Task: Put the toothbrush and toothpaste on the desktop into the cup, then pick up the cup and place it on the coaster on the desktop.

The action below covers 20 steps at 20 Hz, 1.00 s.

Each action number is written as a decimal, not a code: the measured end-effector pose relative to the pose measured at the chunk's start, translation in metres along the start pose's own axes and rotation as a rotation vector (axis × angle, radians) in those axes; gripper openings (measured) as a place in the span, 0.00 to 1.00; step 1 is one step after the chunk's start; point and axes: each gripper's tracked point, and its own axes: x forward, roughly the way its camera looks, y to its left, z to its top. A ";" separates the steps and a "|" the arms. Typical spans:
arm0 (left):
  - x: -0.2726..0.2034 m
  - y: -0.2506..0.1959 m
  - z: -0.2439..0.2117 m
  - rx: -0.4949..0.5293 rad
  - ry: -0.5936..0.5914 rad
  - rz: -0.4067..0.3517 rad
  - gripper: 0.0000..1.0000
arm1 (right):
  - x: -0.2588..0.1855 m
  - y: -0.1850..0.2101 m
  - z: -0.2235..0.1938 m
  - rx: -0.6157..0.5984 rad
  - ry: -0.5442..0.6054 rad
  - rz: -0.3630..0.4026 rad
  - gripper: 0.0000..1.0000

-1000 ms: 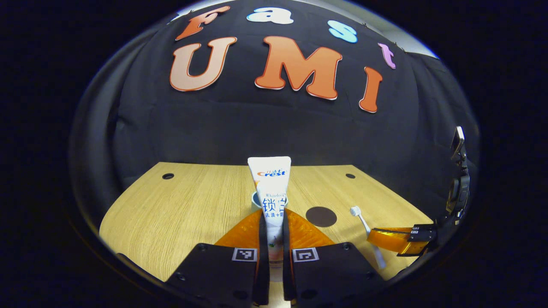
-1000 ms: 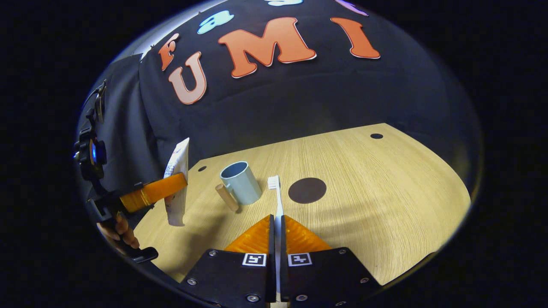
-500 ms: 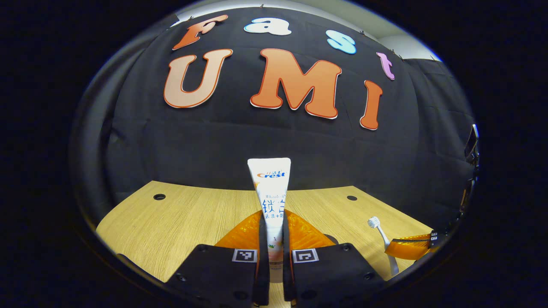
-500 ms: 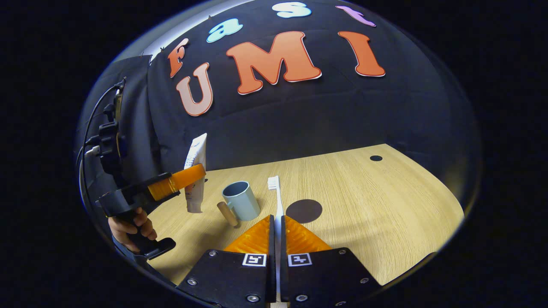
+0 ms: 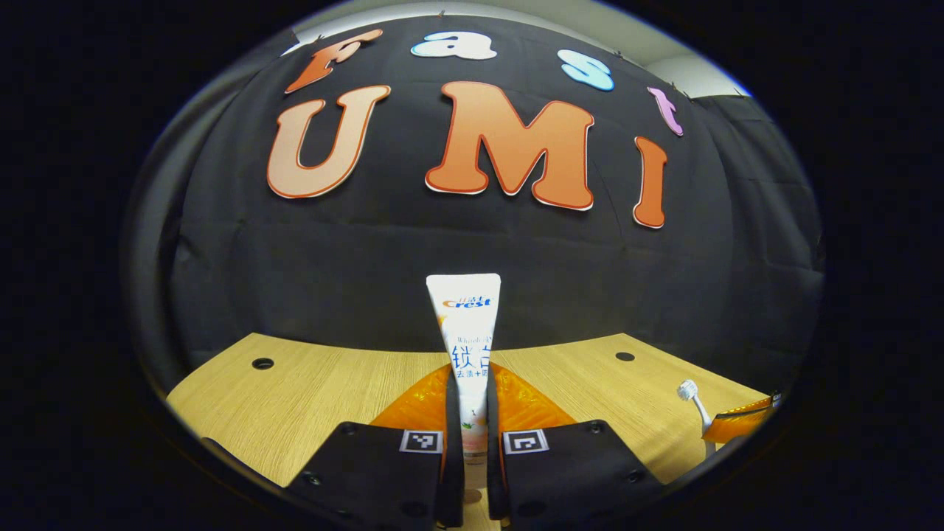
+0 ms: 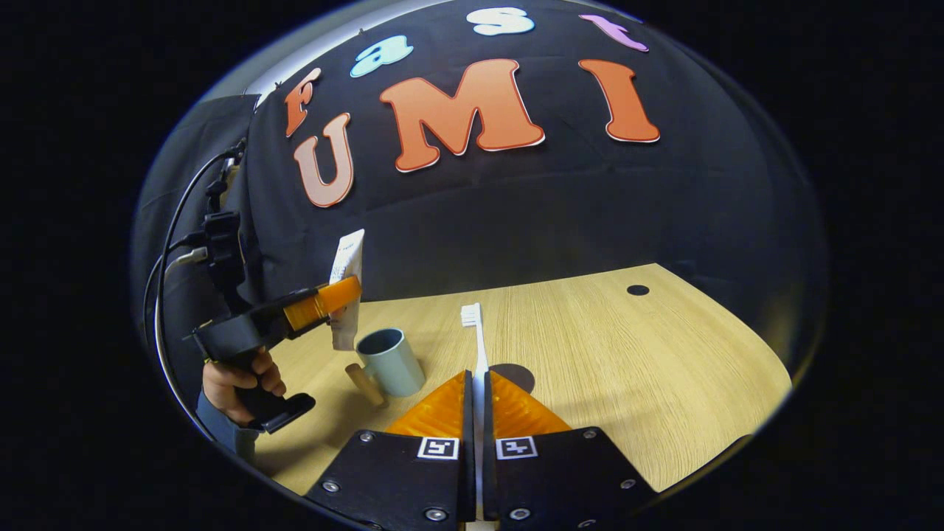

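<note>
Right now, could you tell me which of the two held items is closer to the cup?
The toothpaste, clamped in the left gripper, hangs just above the cup at its left rim. The toothbrush in the right gripper sits further to the side.

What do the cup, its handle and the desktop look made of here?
Cup: matte pale blue-grey, likely plastic or ceramic; no gloss to settle it. Cup handle: a tan peg, probably wood or bamboo. Desktop: light wood grain, evenly printed, so possibly laminate.
</note>
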 end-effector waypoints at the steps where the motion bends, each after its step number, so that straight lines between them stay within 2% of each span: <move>1: 0.007 -0.001 -0.001 -0.008 -0.005 -0.008 0.16 | 0.002 -0.001 0.001 -0.005 -0.006 -0.002 0.04; 9: 0.044 0.004 -0.030 -0.017 0.030 -0.024 0.17 | 0.020 -0.006 0.004 0.000 -0.028 0.001 0.04; 12: 0.053 0.011 -0.040 -0.014 0.053 -0.015 0.20 | 0.024 -0.003 0.004 0.003 -0.034 0.008 0.04; 20: 0.047 0.018 -0.061 -0.038 0.118 -0.030 0.23 | 0.029 0.012 0.000 0.006 -0.022 0.036 0.04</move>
